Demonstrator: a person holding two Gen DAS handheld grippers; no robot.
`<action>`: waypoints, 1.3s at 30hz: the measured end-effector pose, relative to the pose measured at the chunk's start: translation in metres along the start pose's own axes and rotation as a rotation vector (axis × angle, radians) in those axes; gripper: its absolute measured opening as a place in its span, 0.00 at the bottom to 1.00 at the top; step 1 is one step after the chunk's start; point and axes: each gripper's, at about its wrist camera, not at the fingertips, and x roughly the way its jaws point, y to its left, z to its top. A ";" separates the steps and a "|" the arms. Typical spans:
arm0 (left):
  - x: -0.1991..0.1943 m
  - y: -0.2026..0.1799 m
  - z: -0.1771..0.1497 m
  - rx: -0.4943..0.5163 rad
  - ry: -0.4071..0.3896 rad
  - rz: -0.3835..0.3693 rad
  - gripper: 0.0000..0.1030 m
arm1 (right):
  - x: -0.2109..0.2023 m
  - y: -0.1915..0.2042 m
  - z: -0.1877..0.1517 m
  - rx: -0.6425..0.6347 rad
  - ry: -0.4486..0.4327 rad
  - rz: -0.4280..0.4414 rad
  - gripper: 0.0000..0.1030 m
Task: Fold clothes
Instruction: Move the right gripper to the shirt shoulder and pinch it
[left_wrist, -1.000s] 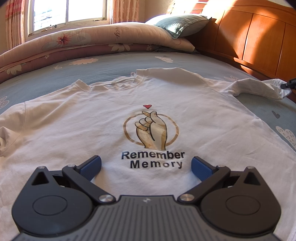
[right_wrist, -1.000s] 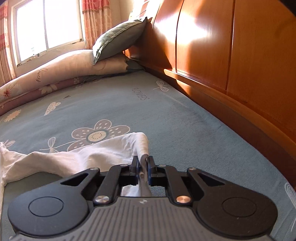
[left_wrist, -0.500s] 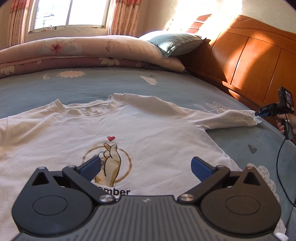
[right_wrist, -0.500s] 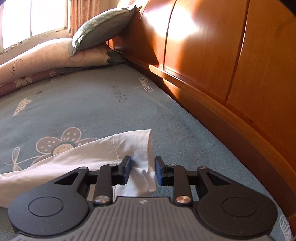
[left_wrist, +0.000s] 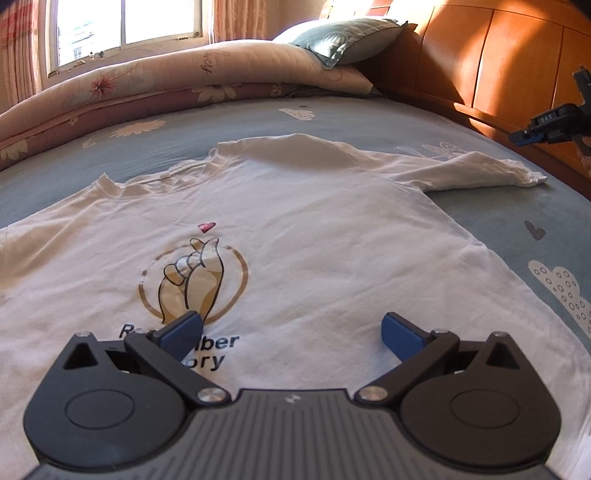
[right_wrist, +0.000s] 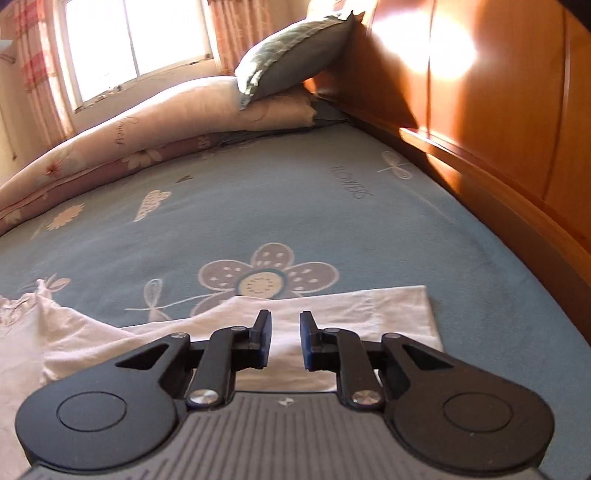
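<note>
A white cotton T-shirt (left_wrist: 332, 236) lies flat and face up on the blue bed sheet. On its front is a gold ring with a hand making a finger heart, a tiny red heart above it, and black words below. The round neck points to the far side. One short sleeve (right_wrist: 343, 314) sticks out flat to the right.

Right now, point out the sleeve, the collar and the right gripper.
sleeve (right_wrist: 369, 314), right wrist view, flat cloth near the cuff.
collar (left_wrist: 110, 186), left wrist view, ribbed neckband at its left end.
right gripper (right_wrist: 284, 339), right wrist view, gap midway between the open fingertips.
</note>
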 end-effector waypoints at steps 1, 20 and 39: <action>0.002 0.001 0.000 -0.006 -0.002 -0.011 0.99 | 0.007 0.020 0.005 -0.037 0.009 0.032 0.19; 0.018 0.006 -0.001 -0.028 -0.010 -0.065 0.99 | 0.167 0.241 0.039 -0.258 0.225 0.354 0.19; 0.019 0.006 -0.001 -0.027 -0.008 -0.062 0.99 | 0.130 0.275 -0.011 -0.577 0.163 0.396 0.20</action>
